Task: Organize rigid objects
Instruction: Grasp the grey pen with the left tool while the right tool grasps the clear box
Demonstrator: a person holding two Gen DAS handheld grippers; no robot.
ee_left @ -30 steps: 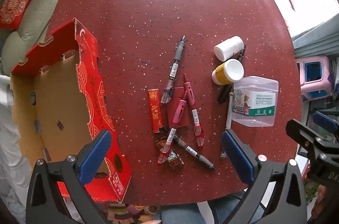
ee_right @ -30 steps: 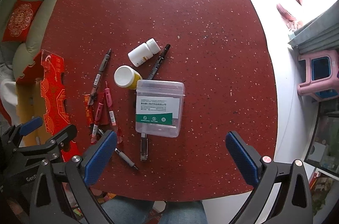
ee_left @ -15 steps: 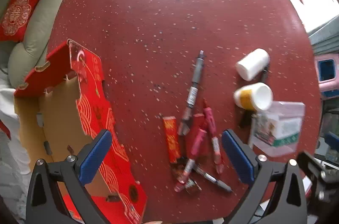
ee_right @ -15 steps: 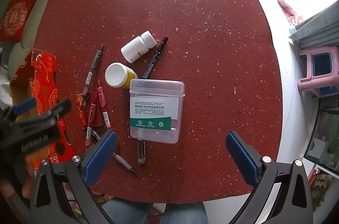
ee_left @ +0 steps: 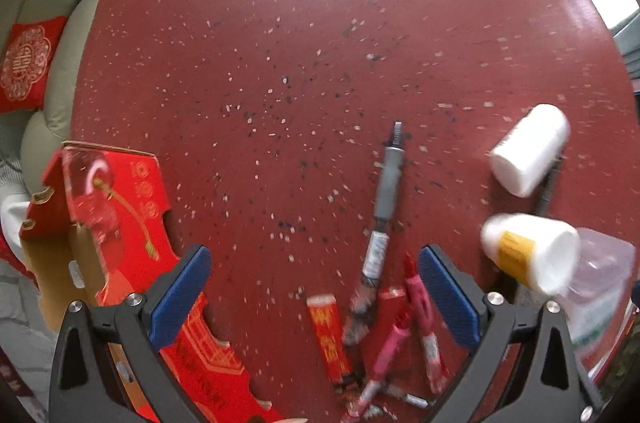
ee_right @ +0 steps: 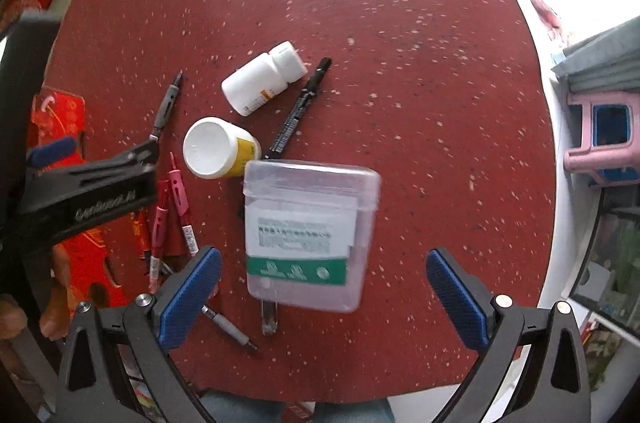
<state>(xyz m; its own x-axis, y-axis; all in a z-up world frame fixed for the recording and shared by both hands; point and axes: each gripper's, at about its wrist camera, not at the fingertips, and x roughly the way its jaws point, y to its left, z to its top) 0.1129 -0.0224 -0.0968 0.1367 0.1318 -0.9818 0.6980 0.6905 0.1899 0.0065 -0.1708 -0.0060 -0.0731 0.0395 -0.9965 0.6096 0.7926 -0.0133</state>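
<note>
Several rigid items lie scattered on the round red speckled table (ee_right: 400,63): a clear lidded plastic box with green label (ee_right: 310,235), two white pill bottles (ee_right: 262,79), grey and pink pens (ee_left: 386,183). An open red cardboard carton (ee_left: 116,223) sits at the left edge. Left gripper (ee_left: 314,297) and right gripper (ee_right: 322,299) both hover spread wide, holding nothing. The box looks light, stiff and slick; gripping across its short sides seems best. Pens are thin, so pinch mid-barrel.

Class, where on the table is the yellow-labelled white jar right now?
In the right wrist view, the yellow-labelled white jar lies left of centre, between the white pill bottle and the clear plastic box.
</note>
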